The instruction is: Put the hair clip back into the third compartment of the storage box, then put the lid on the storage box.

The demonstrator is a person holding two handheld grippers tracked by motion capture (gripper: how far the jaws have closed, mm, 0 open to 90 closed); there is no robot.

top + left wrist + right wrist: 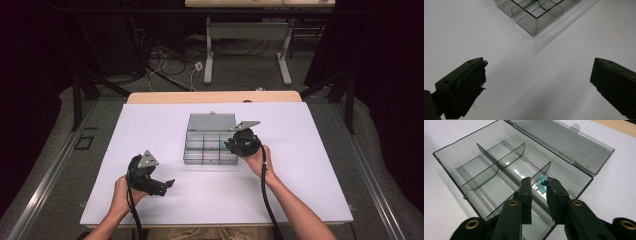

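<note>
1. Surface: a white sheet is laid over a wooden top, whose far edge is seen as a tan strip.

2. Box: a clear grey plastic organiser is set near the middle of the surface. Its inside is split by dividers into compartments. Its corner is also seen at the top of the left tool view.

3. Lid: it is hinged to the far side of the box and laid open flat on the surface, with a small tab at its far edge. In the right tool view it is seen beyond the box.

4. Blue piece: a small turquoise item is seen just past the right tool's fingertips, over a compartment at the right end of the box, beside a divider. Whether it is pinched or resting on the box floor cannot be told. In the high view it shows as a blue speck at the box's right side.

5. Right tool: it is held by the right hand at the right end of the box, its jaws nearly closed with a narrow gap between them, tips at the blue piece.

6. Left tool: it is held by the left hand at the near left of the surface, well apart from the box. Its jaws are spread wide over bare surface, with nothing between them.
</note>
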